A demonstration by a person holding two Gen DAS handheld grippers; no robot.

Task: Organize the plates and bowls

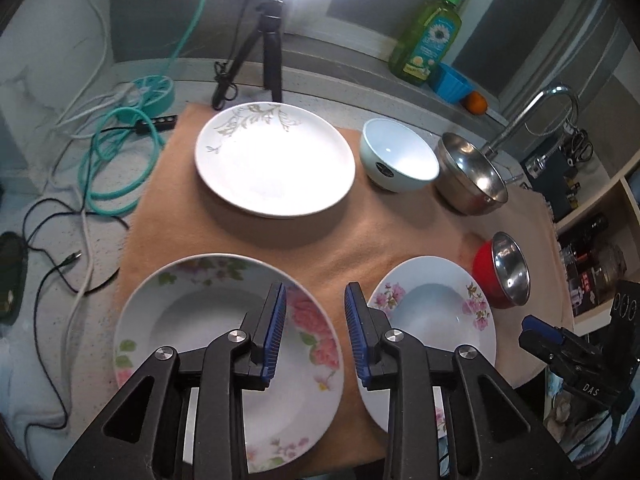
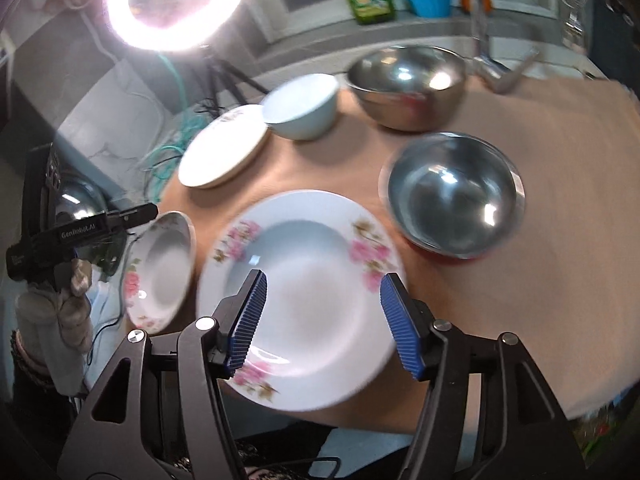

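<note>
My left gripper (image 1: 316, 328) is open and hangs above the orange cloth (image 1: 320, 240), its jaws holding nothing. A large pink-flowered deep plate (image 1: 192, 320) lies under its left finger, and a smaller flowered plate (image 1: 432, 312) lies to its right. My right gripper (image 2: 324, 304) is open over that smaller plate (image 2: 304, 288), touching nothing. Farther back are a white leaf-patterned plate (image 1: 276, 160), a pale blue bowl (image 1: 400, 156), a big steel bowl (image 1: 472, 176) and a red bowl with a steel inside (image 1: 504, 272).
Teal and white cables (image 1: 120, 152) lie left of the cloth. A tripod (image 1: 268, 52) and a ring light (image 2: 176, 0) stand at the back. A green soap bottle (image 1: 428, 36), a blue cup (image 1: 452, 82) and a tap (image 1: 532, 112) are back right. Shelves (image 1: 592, 248) stand at the right. A gloved hand (image 2: 68, 304) holds the left tool.
</note>
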